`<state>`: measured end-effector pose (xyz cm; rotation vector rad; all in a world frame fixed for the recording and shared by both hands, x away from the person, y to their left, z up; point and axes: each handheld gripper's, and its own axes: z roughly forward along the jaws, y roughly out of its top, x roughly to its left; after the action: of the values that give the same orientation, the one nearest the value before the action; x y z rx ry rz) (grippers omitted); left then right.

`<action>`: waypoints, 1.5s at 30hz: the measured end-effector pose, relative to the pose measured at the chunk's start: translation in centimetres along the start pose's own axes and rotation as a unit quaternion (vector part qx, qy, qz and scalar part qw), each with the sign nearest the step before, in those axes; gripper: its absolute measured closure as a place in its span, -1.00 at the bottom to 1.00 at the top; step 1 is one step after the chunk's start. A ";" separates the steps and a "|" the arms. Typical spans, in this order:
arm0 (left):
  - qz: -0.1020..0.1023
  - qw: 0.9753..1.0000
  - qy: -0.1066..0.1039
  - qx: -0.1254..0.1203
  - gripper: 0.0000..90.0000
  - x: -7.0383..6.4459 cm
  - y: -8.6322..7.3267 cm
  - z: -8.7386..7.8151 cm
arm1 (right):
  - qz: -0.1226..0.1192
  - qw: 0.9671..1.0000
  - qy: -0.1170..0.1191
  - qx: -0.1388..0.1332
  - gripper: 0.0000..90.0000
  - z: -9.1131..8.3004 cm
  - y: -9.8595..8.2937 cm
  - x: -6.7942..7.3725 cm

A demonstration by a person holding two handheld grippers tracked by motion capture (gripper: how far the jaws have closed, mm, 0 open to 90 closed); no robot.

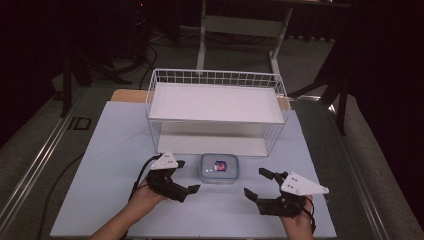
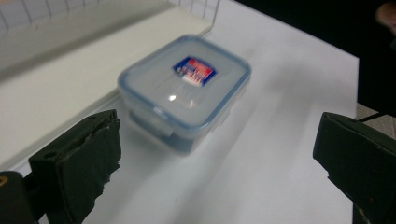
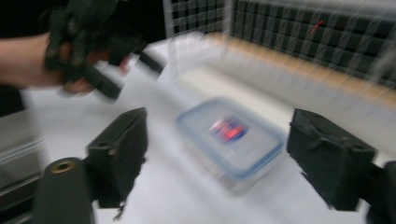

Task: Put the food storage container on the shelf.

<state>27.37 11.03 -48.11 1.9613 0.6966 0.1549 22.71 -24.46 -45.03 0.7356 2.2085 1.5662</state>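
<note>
Two hand-held grippers noted, one per hand. Left gripper: jaws spread wide, grasping nothing. Right gripper: jaws likewise parted, nothing between them. One lidded container, clear with blue rim and a red-and-blue label on the lid, lies on the white table sheet between the two grippers and slightly beyond their jaw tips, just beside each, touching neither. In the left gripper view the container sits ahead of the open jaws, closed. One white wire basket stands directly beyond the container, farther from both grippers
</note>
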 end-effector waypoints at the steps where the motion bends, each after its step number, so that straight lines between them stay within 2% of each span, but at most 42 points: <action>1: -0.003 1.000 -0.003 -0.005 -0.95 0.0 0.1 0.0 | -0.007 1.000 -0.002 -0.006 -0.59 0.1 0.0 0.0; 3: -0.007 1.000 -0.007 -0.011 -0.95 0.0 0.4 0.2 | -0.026 0.999 -0.022 0.002 -0.60 0.4 0.2 0.1; 5: -0.008 1.000 -0.009 -0.017 -0.95 0.1 0.7 0.4 | -0.019 1.000 -0.011 0.001 -0.61 0.7 0.5 -0.1; 8: -0.019 1.000 -0.016 -0.016 -0.95 0.5 1.3 0.8 | -0.006 1.000 -0.012 0.010 -0.70 1.2 0.7 -0.3; 9: -0.019 1.000 -0.011 -0.018 -0.95 0.6 1.5 0.9 | -0.002 1.000 -0.016 0.014 -0.71 1.5 0.7 -0.5; 11: -0.035 0.999 -0.010 -0.008 -0.95 0.9 1.8 1.3 | 0.015 0.999 -0.024 0.024 -0.72 2.1 0.8 -1.1; 13: -0.050 0.999 -0.010 0.001 -0.95 1.2 2.0 1.8 | 0.042 0.998 -0.019 0.030 -0.74 2.7 0.8 -1.8; 14: -0.060 0.998 -0.011 0.010 -0.95 1.3 2.1 2.1 | 0.049 0.998 -0.029 0.036 -0.73 3.0 0.9 -2.0; 17: -0.097 0.995 -0.018 0.022 -0.95 2.0 2.0 3.0 | 0.079 0.994 -0.020 0.073 -0.68 4.3 0.7 -3.0; 18: -0.108 0.994 -0.016 0.025 -0.95 2.2 2.0 3.3 | 0.097 0.991 -0.012 0.088 -0.68 4.8 0.6 -3.5; 19: -0.127 0.991 -0.025 0.025 -0.95 2.5 1.9 3.6 | 0.119 0.989 -0.005 0.092 -0.68 5.2 0.4 -3.9; 20: -0.138 0.989 -0.035 0.031 -0.95 2.8 1.8 4.0 | 0.138 0.986 0.003 0.092 -0.68 5.6 0.2 -4.3; 21: -0.148 0.988 -0.031 0.039 -0.95 3.0 1.7 4.4 | 0.155 0.983 0.009 0.100 -0.69 6.0 0.0 -4.7; 23: -0.165 0.985 -0.025 0.051 -0.95 3.4 1.4 5.1 | 0.169 0.978 -0.001 0.124 -0.73 7.0 -0.3 -5.1; 24: -0.176 0.983 -0.027 0.051 -0.95 3.7 1.3 5.3 | 0.178 0.976 0.004 0.127 -0.75 7.3 -0.4 -5.4; 26: -0.190 0.980 -0.028 0.052 -0.95 3.9 1.1 5.8 | 0.205 0.969 -0.007 0.140 -0.75 8.1 -0.7 -5.8; 27: -0.193 0.979 -0.031 0.053 -0.95 4.0 1.0 6.0 | 0.219 0.965 -0.004 0.143 -0.75 8.4 -0.9 -6.1; 28: -0.198 0.978 -0.026 0.057 -0.95 4.1 0.9 6.2 | 0.235 0.961 -0.002 0.146 -0.75 8.7 -1.0 -6.4; 30: -0.218 0.974 -0.028 0.048 -0.95 4.5 0.6 6.5 | 0.261 0.953 -0.007 0.153 -0.75 9.3 -1.3 -6.9; 32: -0.234 0.971 -0.034 0.047 -0.95 4.9 0.3 6.8 | 0.285 0.944 -0.004 0.167 -0.74 9.9 -1.6 -7.4; 33: -0.242 0.969 -0.030 0.049 -0.95 5.0 0.2 6.9 | 0.297 0.940 -0.001 0.170 -0.67 10.1 -1.8 -7.7; 34: -0.248 0.967 -0.035 0.050 -0.94 5.2 0.2 7.1 | 0.312 0.934 0.000 0.176 -0.67 10.3 -2.0 -7.9; 36: -0.261 0.963 -0.035 0.055 -0.89 5.5 0.0 7.4 | 0.338 0.924 0.006 0.179 -0.64 10.7 -2.3 -8.4; 37: -0.261 0.963 -0.035 0.055 -0.86 5.5 0.0 7.4 | 0.338 0.924 0.006 0.179 -0.64 10.7 -2.3 -8.4; 38: -0.272 0.960 -0.028 0.066 -0.86 5.8 -0.2 7.7 | 0.349 0.919 0.008 0.183 -0.60 10.9 -2.5 -8.6; 39: -0.277 0.958 -0.031 0.065 -0.85 5.9 -0.3 7.7 | 0.369 0.910 0.020 0.188 -0.56 11.2 -2.8 -8.9; 40: -0.282 0.957 -0.034 0.062 -0.80 6.0 -0.4 7.7 | 0.374 0.907 0.022 0.191 -0.55 11.3 -2.9 -9.0; 41: -0.288 0.955 -0.032 0.063 -0.71 6.1 -0.5 7.8 | 0.383 0.903 0.025 0.196 -0.49 11.4 -3.0 -9.0; 42: -0.291 0.954 -0.040 0.062 -0.63 6.2 -0.5 7.8 | 0.389 0.899 0.031 0.196 -0.49 11.4 -3.1 -9.1; 43: -0.295 0.952 -0.044 0.067 -0.63 6.3 -0.5 7.9 | 0.396 0.897 0.033 0.196 -0.46 11.5 -3.1 -9.2; 45: -0.306 0.948 -0.050 0.074 -0.47 6.4 -0.6 8.0 | 0.406 0.891 0.038 0.198 -0.41 11.6 -3.3 -9.3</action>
<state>35.53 8.35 -53.74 1.7847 1.2395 -0.3836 35.80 -21.86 -52.26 1.9492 2.4536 1.4502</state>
